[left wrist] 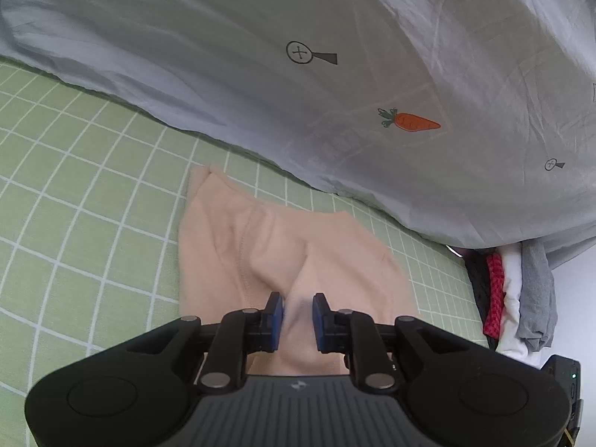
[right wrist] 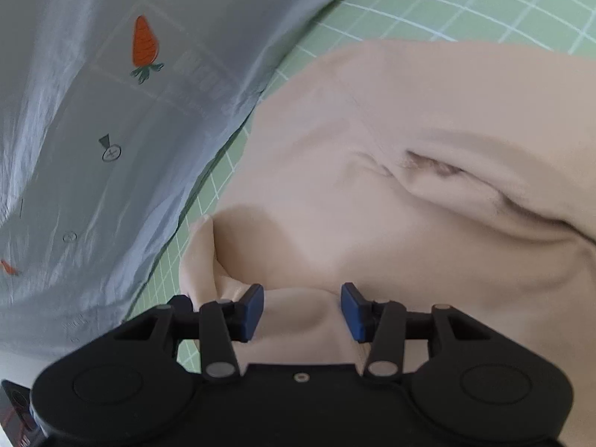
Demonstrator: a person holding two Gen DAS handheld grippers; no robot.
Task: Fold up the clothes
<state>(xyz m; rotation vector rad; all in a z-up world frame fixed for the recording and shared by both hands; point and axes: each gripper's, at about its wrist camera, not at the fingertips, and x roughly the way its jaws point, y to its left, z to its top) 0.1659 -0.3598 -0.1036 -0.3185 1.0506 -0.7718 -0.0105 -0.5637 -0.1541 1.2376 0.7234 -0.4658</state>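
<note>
Our left gripper (left wrist: 297, 311) pinches the peach knit garment (left wrist: 260, 238) (on green checked sheet (left wrist: 74, 186)); our right gripper (right wrist: 302, 309) gapes above it.

Green checked sheet (left wrist: 93, 193) — grey duvet (left wrist: 260, 37)

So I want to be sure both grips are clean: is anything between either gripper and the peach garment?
Nothing visible. The left gripper has a ridge of the peach garment between its pads; the right gripper stands open directly over the cloth. The grey quilt lies beside it.
</note>
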